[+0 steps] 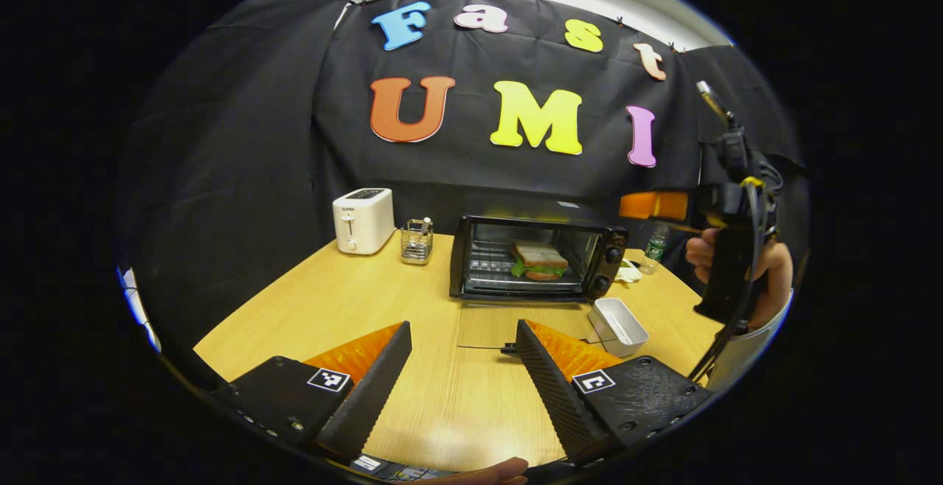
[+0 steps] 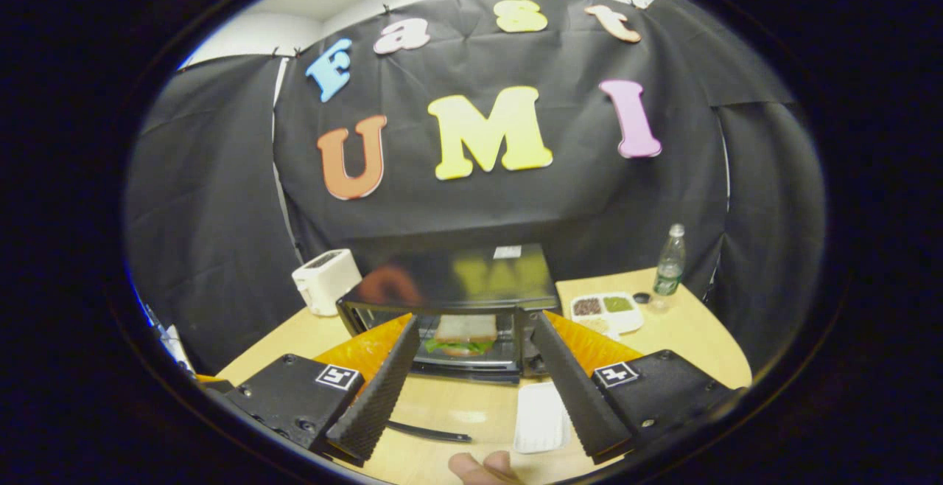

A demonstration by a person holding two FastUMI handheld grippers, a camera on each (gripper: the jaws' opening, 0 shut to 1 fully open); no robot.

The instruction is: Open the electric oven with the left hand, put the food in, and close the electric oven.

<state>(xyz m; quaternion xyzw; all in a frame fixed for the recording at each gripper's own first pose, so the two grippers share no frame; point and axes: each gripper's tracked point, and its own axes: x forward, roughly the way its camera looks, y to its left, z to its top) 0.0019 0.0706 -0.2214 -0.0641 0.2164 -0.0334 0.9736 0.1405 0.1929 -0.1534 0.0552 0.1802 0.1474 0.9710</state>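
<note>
Fingers of the left tool (image 1: 460, 367) stand apart and empty, low over the table (image 1: 309, 308), lined up with the door (image 1: 508, 323) that lies folded down flat, probably ready to lift it shut. The right tool (image 2: 471, 367) is likewise spread, holding nothing. Beyond, the sandwich (image 1: 540, 259) sits on the rack inside the oven (image 1: 538, 256), so loading looks done. A toaster (image 1: 362, 220) stands farther left.

Black oven (image 1: 538, 256), white toaster (image 1: 362, 220), seemingly tan-and-green sandwich (image 1: 540, 260)
</note>
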